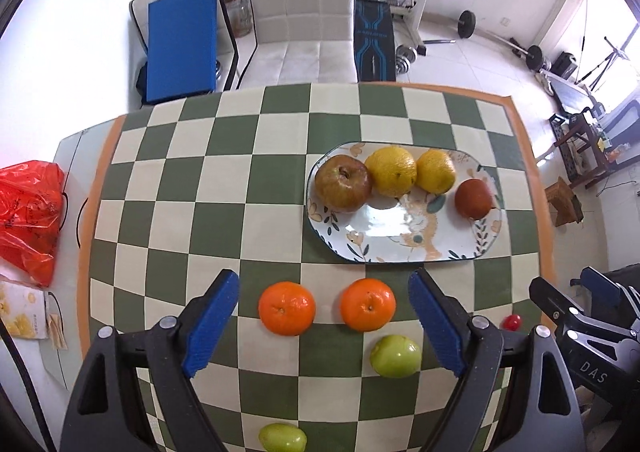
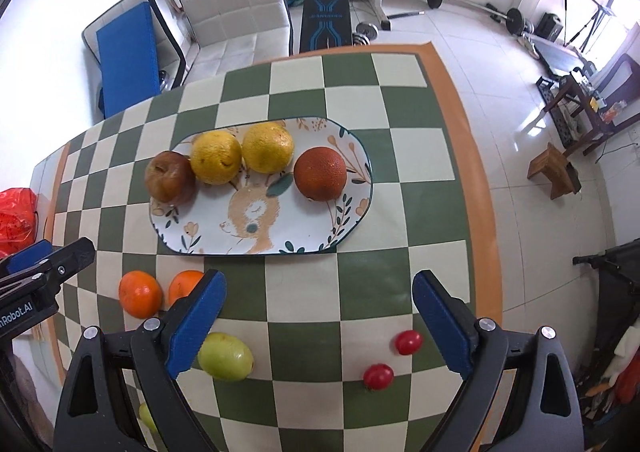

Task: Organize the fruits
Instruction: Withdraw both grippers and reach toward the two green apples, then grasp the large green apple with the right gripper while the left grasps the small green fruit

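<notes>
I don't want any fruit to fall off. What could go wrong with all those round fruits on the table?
The two small red tomatoes lie loose near the table's right edge and might roll off if nudged. The two oranges sit side by side, so the open left gripper could bump one while taking the other. The plate is filling up, so added fruit might roll.

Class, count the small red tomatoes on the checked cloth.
2. Both lie off the plate between the right claw's fingers: one tomato farther right, the other tomato nearer the camera. More may be hidden.
</notes>
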`<state>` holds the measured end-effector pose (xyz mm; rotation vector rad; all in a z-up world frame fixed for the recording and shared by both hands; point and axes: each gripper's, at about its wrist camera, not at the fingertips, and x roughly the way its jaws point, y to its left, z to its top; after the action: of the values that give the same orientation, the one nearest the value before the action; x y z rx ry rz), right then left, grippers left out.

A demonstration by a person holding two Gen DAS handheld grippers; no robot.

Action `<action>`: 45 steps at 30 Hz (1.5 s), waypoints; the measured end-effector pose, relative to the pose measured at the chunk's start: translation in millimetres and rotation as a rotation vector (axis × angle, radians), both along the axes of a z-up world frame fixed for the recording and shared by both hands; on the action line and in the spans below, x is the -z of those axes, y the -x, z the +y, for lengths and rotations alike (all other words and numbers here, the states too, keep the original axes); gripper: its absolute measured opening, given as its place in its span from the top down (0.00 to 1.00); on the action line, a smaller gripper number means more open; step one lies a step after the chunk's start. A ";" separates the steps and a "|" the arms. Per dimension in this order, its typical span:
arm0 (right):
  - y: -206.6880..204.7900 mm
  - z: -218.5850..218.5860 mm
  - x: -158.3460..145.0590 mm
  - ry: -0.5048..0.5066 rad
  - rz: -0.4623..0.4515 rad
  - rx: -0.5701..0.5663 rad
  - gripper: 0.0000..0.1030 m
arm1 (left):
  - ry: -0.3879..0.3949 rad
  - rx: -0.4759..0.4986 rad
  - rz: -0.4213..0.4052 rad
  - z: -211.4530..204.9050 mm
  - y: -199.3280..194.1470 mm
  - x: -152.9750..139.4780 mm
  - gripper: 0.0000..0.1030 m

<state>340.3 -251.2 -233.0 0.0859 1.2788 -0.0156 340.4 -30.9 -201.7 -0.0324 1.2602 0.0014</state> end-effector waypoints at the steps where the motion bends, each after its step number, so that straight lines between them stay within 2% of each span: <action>1: 5.1 0.5 -6.9 0.001 -0.012 -0.002 0.06 | 0.001 0.004 -0.016 -0.5 5.6 -6.5 0.16; 4: 20.0 2.2 -26.2 0.002 -0.046 -0.005 0.06 | -0.021 0.018 -0.059 -2.9 17.8 -20.9 0.16; 15: 65.3 7.7 -86.1 0.021 -0.144 -0.002 0.06 | 0.018 0.016 -0.144 -2.7 48.3 -59.5 0.16; 21: 81.2 10.9 -109.7 0.026 -0.185 -0.001 0.06 | 0.035 0.019 -0.161 -5.0 57.3 -68.2 0.16; 26: 84.2 9.7 -109.8 -0.007 -0.184 0.015 0.06 | 0.031 0.017 -0.137 -5.0 53.4 -58.3 0.15; 27: 84.0 9.2 -106.8 -0.015 -0.177 0.018 0.06 | 0.016 0.014 -0.131 -4.1 52.0 -53.5 0.04; 28: 84.7 9.2 -103.9 -0.017 -0.170 0.020 0.04 | 0.001 0.010 -0.121 -2.5 50.5 -47.8 0.00; 32: 78.1 9.0 -70.4 -0.075 -0.092 0.008 0.03 | -0.053 -0.043 -0.039 15.7 46.1 -12.8 0.00; 37: 66.6 23.1 3.3 -0.159 0.064 -0.041 0.03 | -0.105 -0.128 0.114 50.6 56.9 41.9 0.00; 41: 57.4 50.2 72.3 -0.208 0.192 -0.084 0.03 | -0.112 -0.172 0.239 73.2 77.1 80.3 0.00; 43: 54.0 66.3 98.3 -0.206 0.228 -0.117 0.05 | -0.107 -0.184 0.302 81.3 89.3 98.0 0.00; 45: 50.4 80.5 118.2 -0.202 0.255 -0.144 0.07 | -0.070 -0.207 0.380 88.9 103.4 117.6 0.00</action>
<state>289.9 -170.7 -351.2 0.1693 1.5367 0.2329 237.0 58.0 -319.3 -0.1056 1.6306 0.2404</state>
